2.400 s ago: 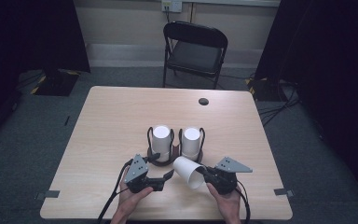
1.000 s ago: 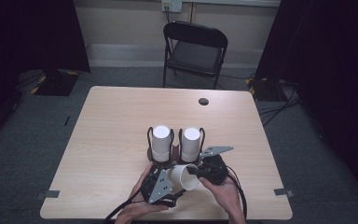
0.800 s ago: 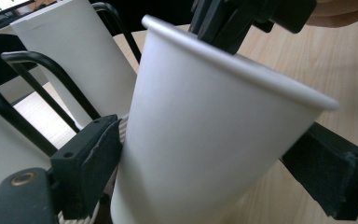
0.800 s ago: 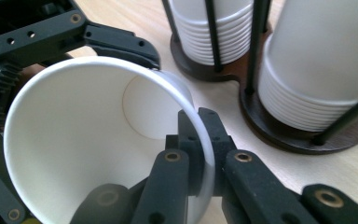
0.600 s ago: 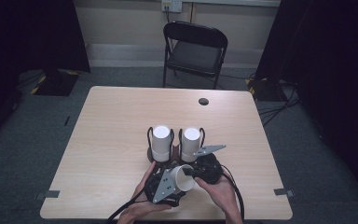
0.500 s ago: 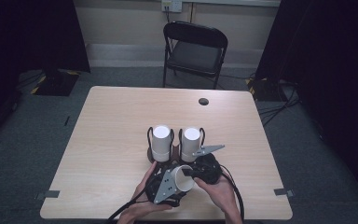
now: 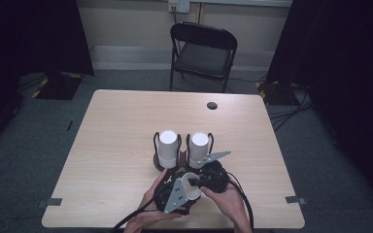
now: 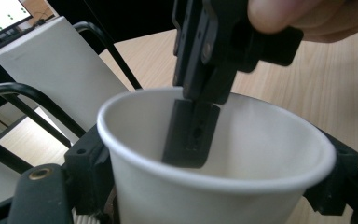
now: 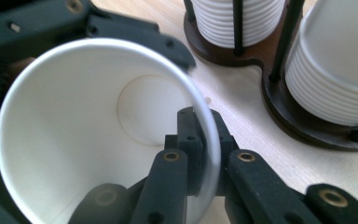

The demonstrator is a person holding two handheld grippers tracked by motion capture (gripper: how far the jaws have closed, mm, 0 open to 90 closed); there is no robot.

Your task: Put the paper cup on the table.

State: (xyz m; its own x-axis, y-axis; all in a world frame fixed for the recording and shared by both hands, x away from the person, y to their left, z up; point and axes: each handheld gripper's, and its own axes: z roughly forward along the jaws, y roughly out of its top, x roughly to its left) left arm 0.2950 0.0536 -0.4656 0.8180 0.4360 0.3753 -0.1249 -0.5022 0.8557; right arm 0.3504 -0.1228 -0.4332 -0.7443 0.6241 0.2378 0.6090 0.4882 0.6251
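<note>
A white paper cup (image 7: 190, 183) is held between the two grippers just above the near edge of the worktop (image 7: 116, 126), in front of a dark wooden cup holder (image 9: 307, 122) carrying two stacks of white paper cups (image 7: 168, 147). In the high view the left gripper (image 7: 180, 190) and right gripper (image 7: 197, 181) are seen crowded together, and the grip itself cannot be made out. In the right gripper view the cup's rim (image 9: 210, 140) is seen pinched between the closed fingers (image 9: 189, 140), one inside the wall and one outside. In the left gripper view the cup's body is seen sitting between that gripper's fingers (image 8: 89, 161), which have just been closing around it; whether the pads press on the wall cannot be told. The right gripper's inner finger is seen there reaching down into the cup's mouth.
</note>
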